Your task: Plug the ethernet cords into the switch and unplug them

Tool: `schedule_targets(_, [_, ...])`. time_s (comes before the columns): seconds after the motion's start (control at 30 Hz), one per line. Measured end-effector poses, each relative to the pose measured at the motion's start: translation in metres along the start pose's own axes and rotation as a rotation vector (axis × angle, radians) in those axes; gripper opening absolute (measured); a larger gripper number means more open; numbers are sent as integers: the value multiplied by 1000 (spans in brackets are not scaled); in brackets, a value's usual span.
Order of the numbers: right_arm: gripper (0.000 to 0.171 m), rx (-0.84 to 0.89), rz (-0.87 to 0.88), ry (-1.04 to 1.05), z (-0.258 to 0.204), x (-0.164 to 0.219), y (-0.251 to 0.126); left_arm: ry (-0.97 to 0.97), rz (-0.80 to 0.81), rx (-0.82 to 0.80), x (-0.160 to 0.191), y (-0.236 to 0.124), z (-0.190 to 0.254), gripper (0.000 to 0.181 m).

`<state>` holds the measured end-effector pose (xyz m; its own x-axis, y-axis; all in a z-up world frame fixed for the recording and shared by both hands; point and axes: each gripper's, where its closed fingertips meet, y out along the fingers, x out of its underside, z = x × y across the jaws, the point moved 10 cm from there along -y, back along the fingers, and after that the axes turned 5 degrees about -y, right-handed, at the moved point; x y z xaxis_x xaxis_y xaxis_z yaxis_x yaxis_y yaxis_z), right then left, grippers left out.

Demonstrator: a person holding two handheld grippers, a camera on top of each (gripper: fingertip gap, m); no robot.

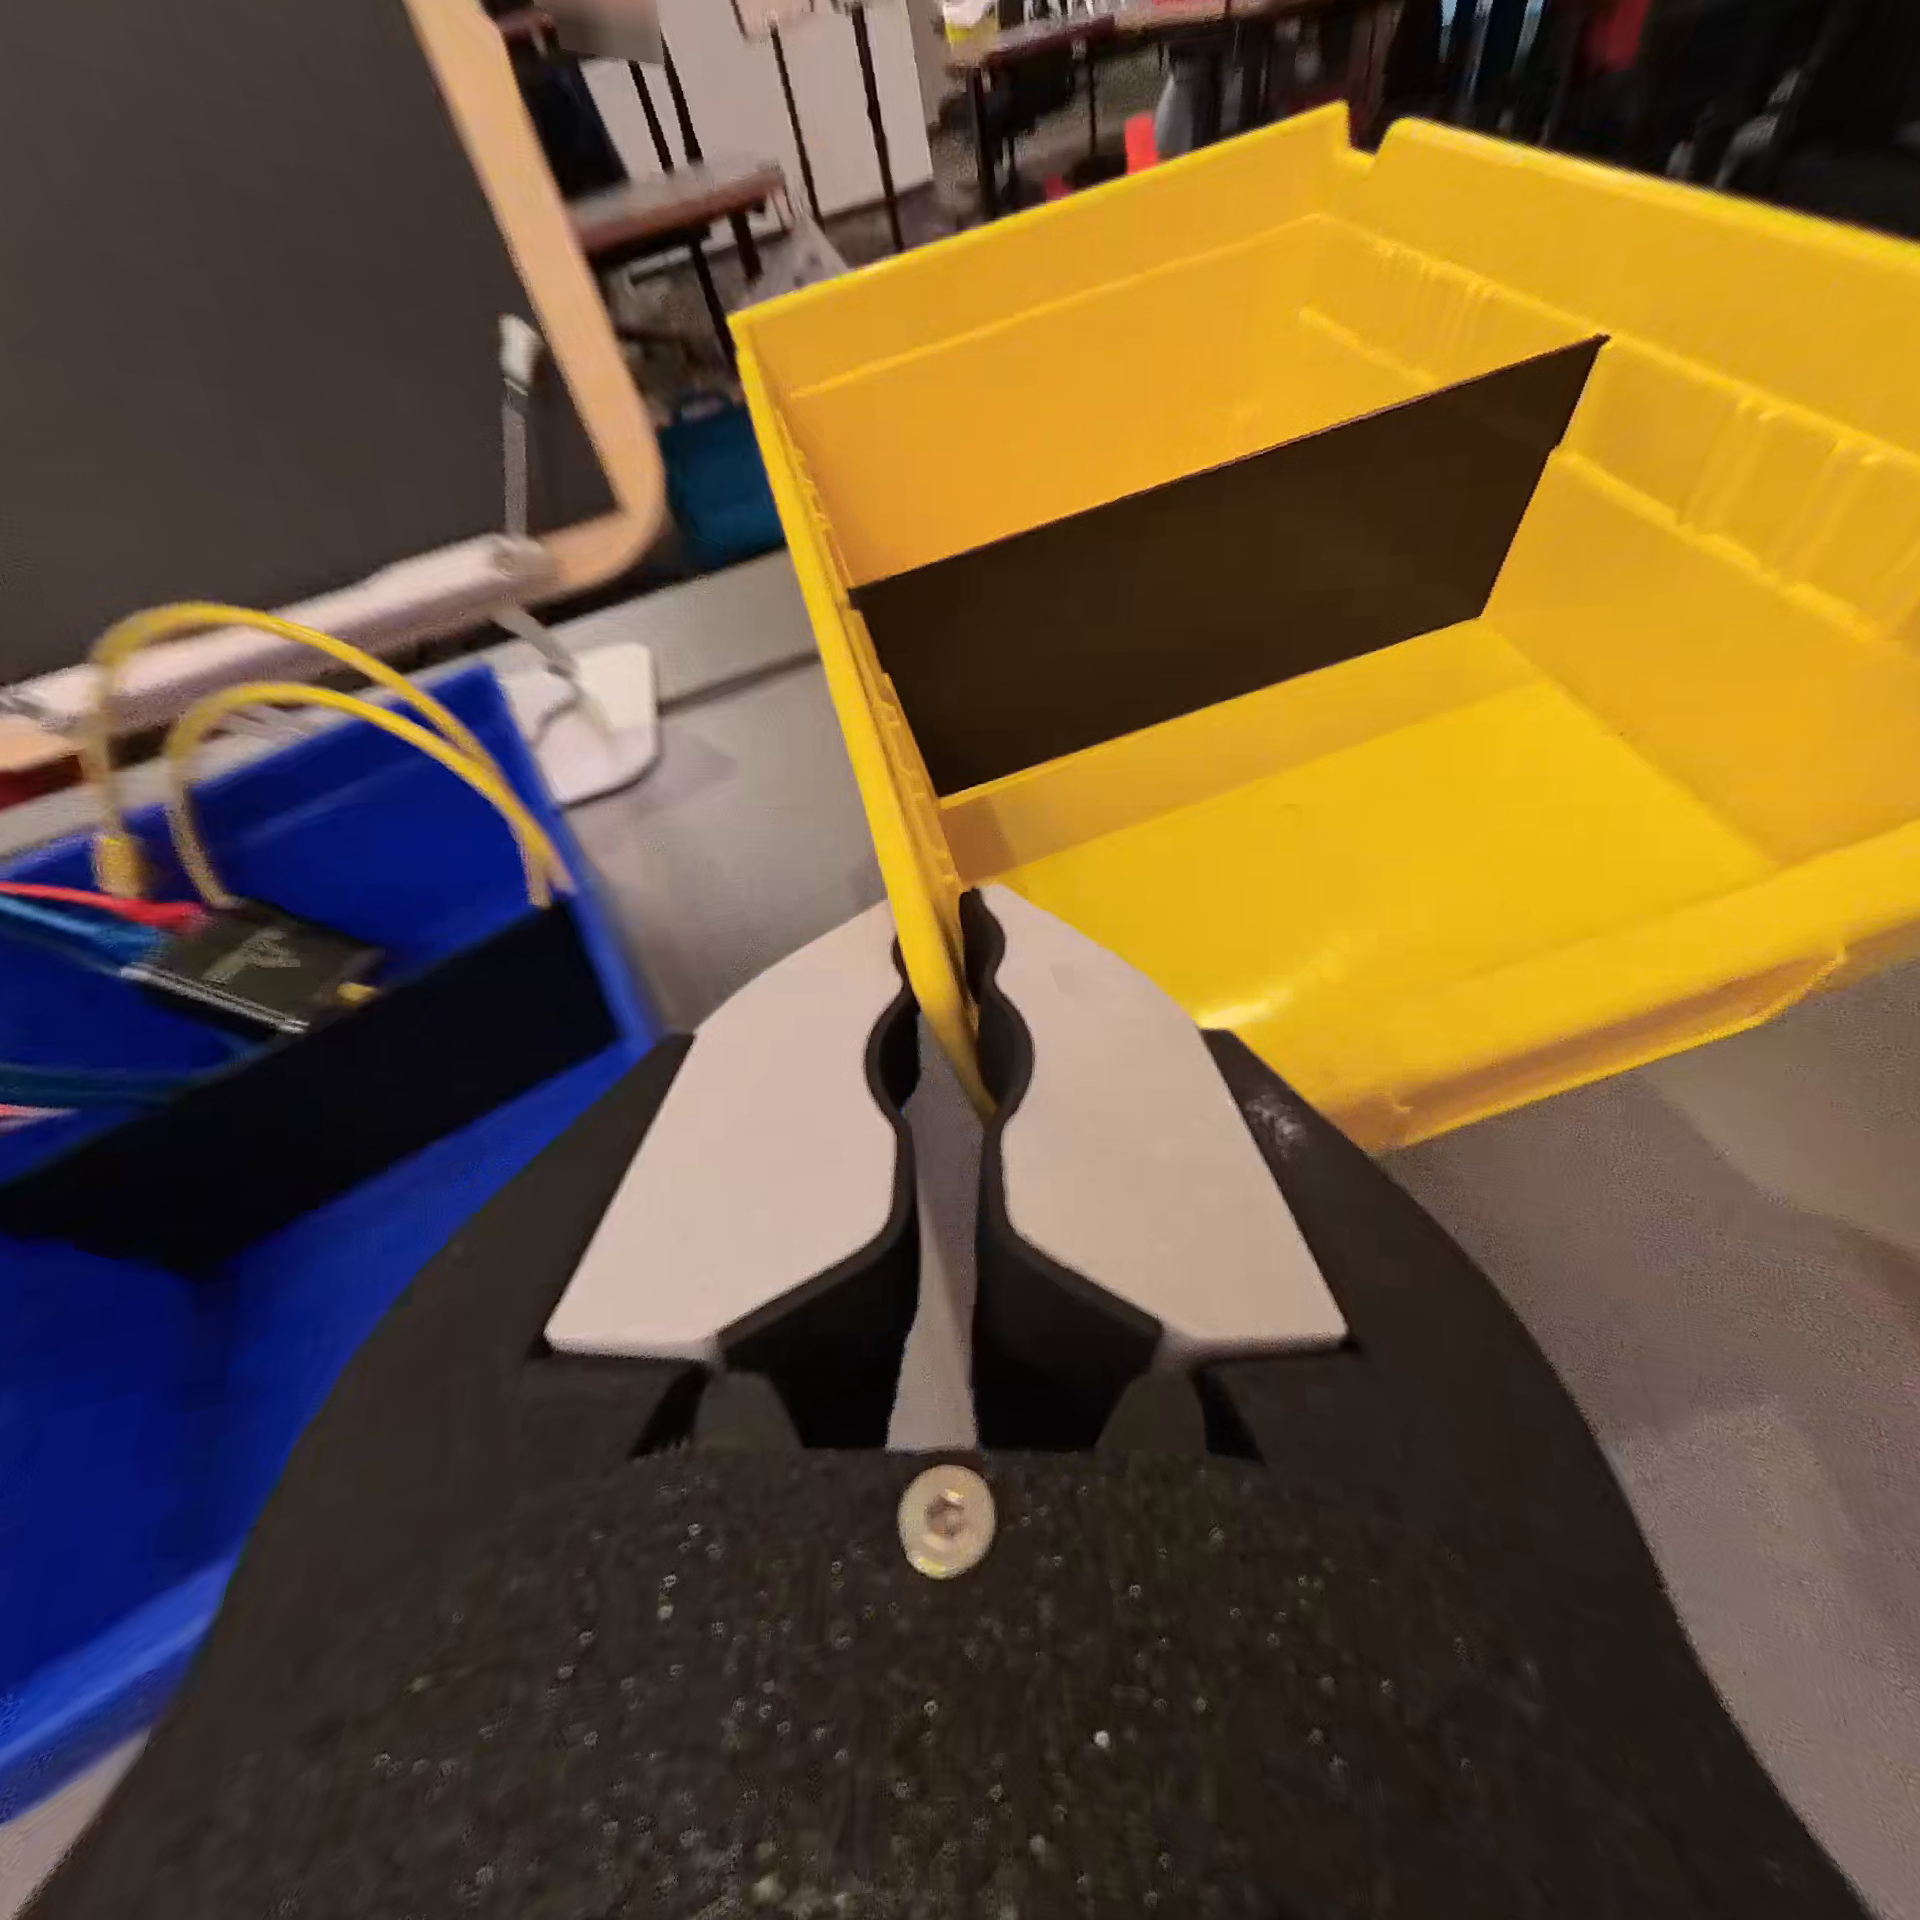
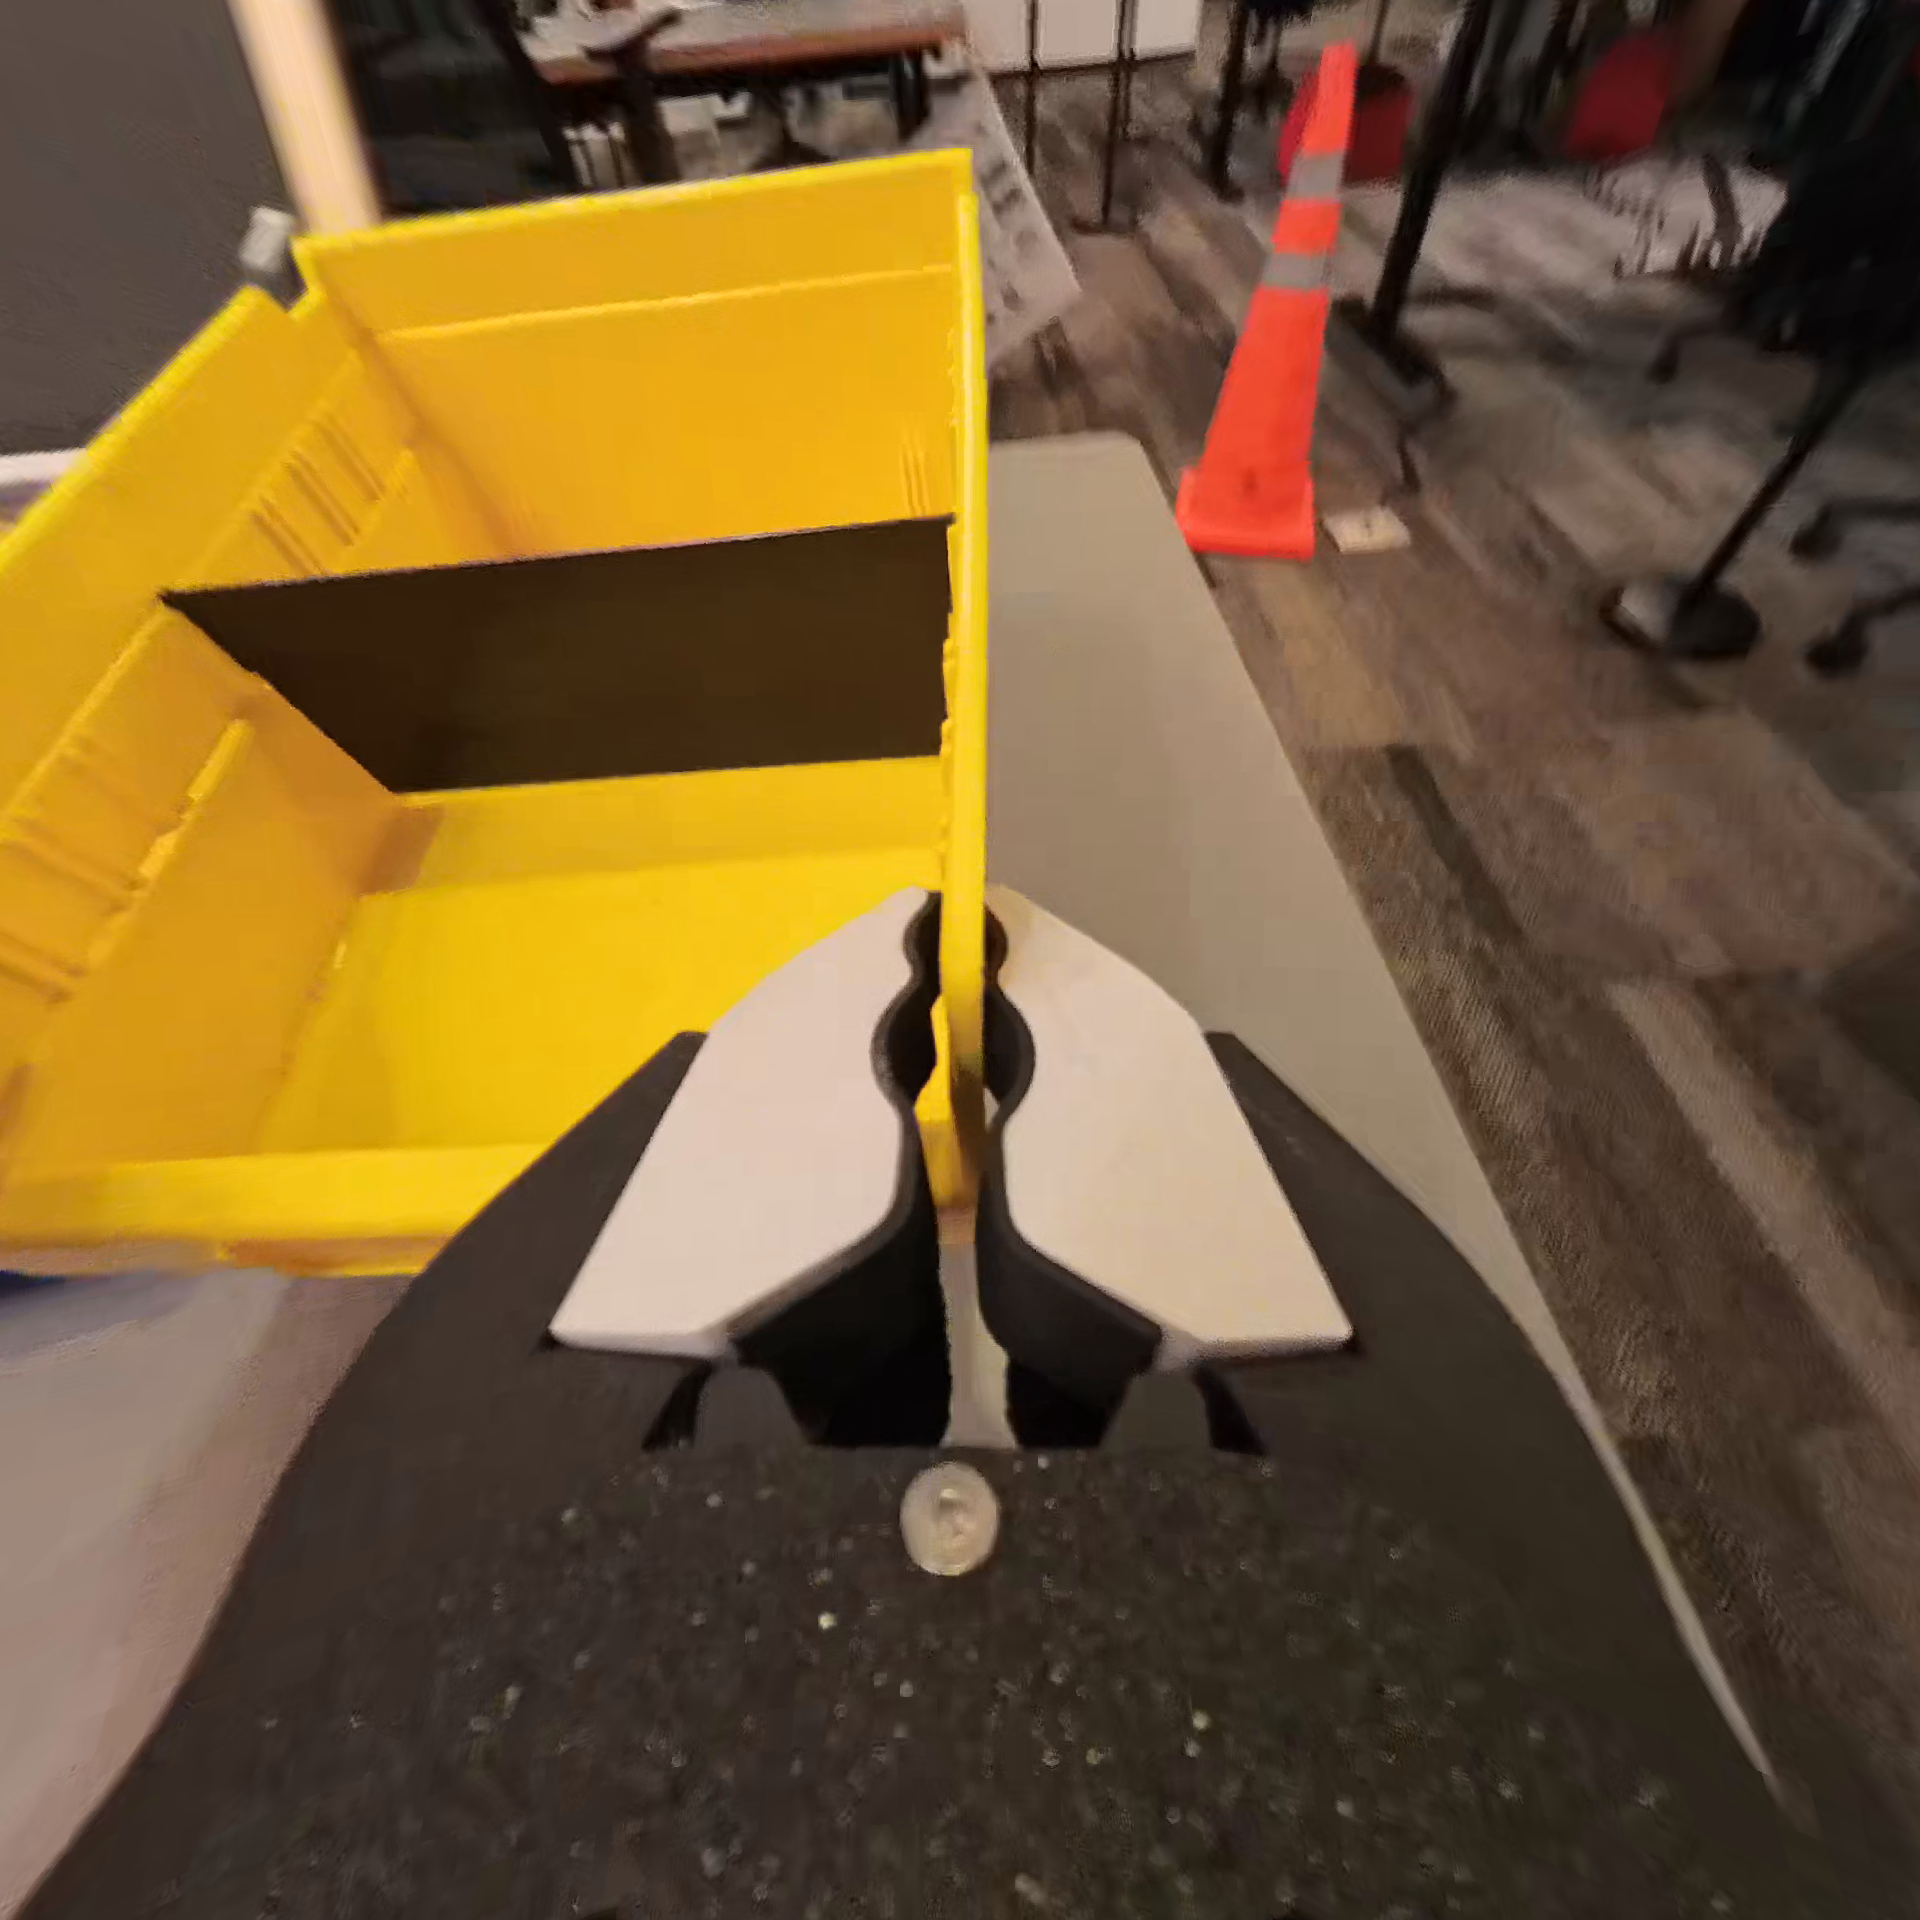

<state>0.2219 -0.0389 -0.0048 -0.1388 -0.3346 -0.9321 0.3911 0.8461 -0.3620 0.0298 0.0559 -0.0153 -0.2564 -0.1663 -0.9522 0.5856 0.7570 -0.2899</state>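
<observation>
My left gripper (image 1: 951, 935) is shut on the left wall of an empty yellow bin (image 1: 1403, 831) with a black divider (image 1: 1195, 592). My right gripper (image 2: 961, 925) is shut on the bin's right wall (image 2: 966, 623). The bin looks lifted and tilted above the grey table. To the left, a blue bin (image 1: 260, 1195) holds a black switch (image 1: 249, 966) with yellow ethernet cords (image 1: 343, 665) looping above it, and red and blue cords at the far left edge. Whether the cords are plugged in is blurred.
A grey table (image 2: 1143, 779) runs under both bins; its right edge drops to carpet. An orange traffic cone (image 2: 1278, 343) stands on the floor to the right. A dark panel with a wooden frame (image 1: 540, 260) and a white stand (image 1: 603, 717) are behind the blue bin. The grippers' ends are close to 20 centimeters from one another.
</observation>
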Motion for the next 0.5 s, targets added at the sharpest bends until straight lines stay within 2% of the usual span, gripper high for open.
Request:
schedule_targets(0.07, [4, 9, -23, 48, 26, 27, 14, 2, -39, 6, 20, 20, 26, 5])
schedule_targets(0.17, [4, -21, -55, 54, 36, 48, 37, -13, -89, 9, 41, 40, 32, 5])
schedule_targets(0.3, [4, -34, -110, -23, 24, 56, 67, -25, -94, -21, 51, 57, 19, 5])
schedule_targets(0.5, [4, -85, -77, 92, 25, 60, 77, -12, -88, 73, 54, 52, 10, 10])
